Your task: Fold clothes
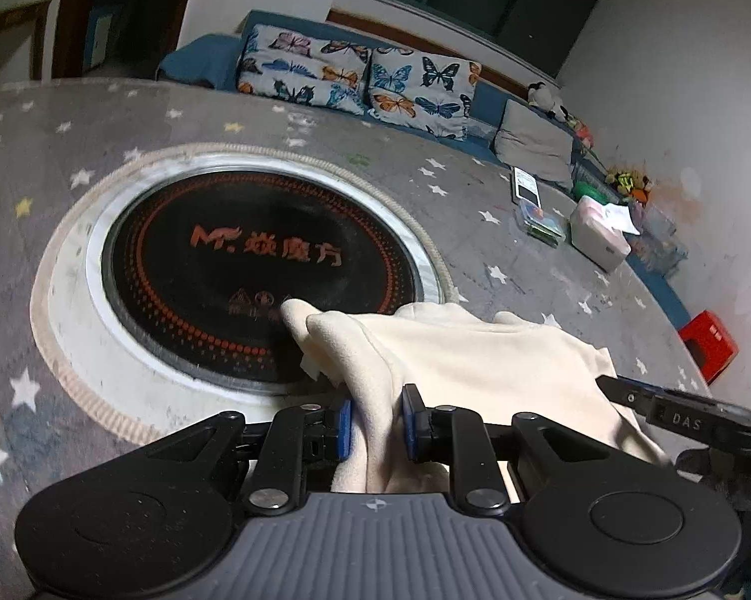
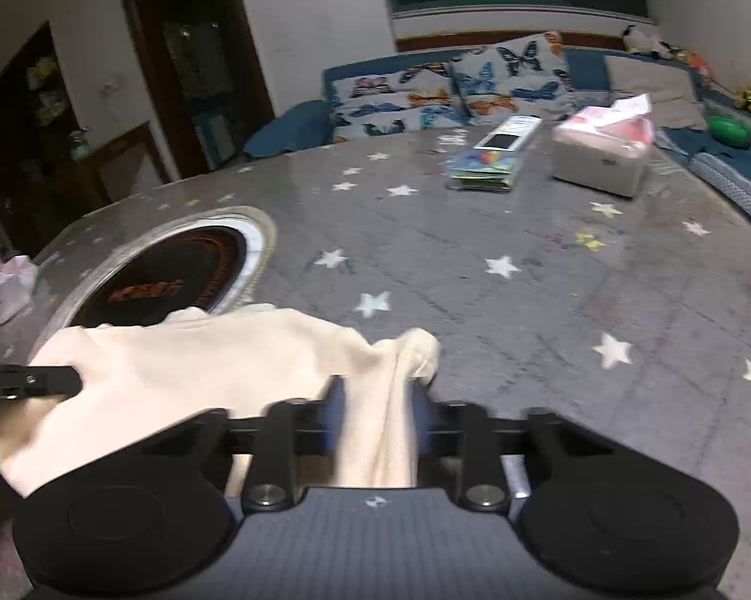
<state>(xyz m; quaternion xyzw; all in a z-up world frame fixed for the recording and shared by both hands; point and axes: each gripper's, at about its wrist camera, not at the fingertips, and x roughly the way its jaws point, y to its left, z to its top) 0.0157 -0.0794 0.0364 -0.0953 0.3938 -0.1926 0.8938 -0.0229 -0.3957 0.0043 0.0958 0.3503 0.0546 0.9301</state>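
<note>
A cream garment (image 1: 475, 355) lies stretched between my two grippers above a grey star-patterned table (image 1: 225, 135). My left gripper (image 1: 375, 422) is shut on one bunched end of it, near the edge of a round black induction cooktop (image 1: 255, 270). My right gripper (image 2: 378, 420) is shut on the other bunched end of the garment (image 2: 200, 365). The right gripper's finger shows in the left wrist view (image 1: 675, 410), and the left gripper's finger shows at the left edge of the right wrist view (image 2: 25, 380). The fabric below the grippers is hidden.
A tissue box (image 2: 600, 155), a remote (image 2: 510, 132) and a flat colourful pack (image 2: 480, 167) sit at the table's far side. A blue sofa with butterfly cushions (image 1: 355, 75) stands behind. A red box (image 1: 710, 345) is off the table edge. A pink item (image 2: 5, 285) lies at left.
</note>
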